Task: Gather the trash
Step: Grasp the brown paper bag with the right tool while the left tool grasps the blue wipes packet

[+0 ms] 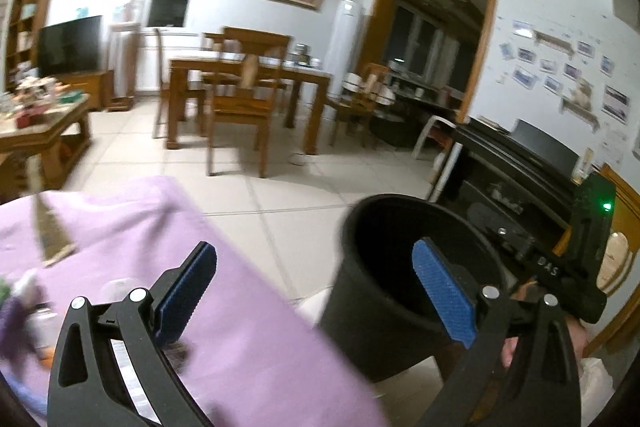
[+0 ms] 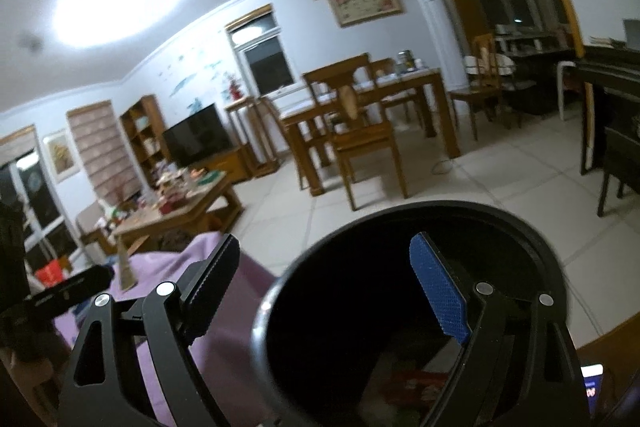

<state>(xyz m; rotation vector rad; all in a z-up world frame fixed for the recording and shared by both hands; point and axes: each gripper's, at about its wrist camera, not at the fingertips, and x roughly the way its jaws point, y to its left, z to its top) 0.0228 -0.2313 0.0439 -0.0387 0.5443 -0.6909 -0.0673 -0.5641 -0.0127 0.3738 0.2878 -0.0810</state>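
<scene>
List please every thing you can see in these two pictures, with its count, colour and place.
trash bin: one, black, on the floor beside the purple surface, wrappers inside
cloth: one, purple, covering the near surface
dining table: one, brown wood, mid-room, chairs around it
television: one, black, far wall
coffee table: one, brown wood, cluttered
piano: one, black, by the photo wall
left gripper: one, black with blue pads, open, empty
right gripper: one, same colours, open above the bin
</scene>
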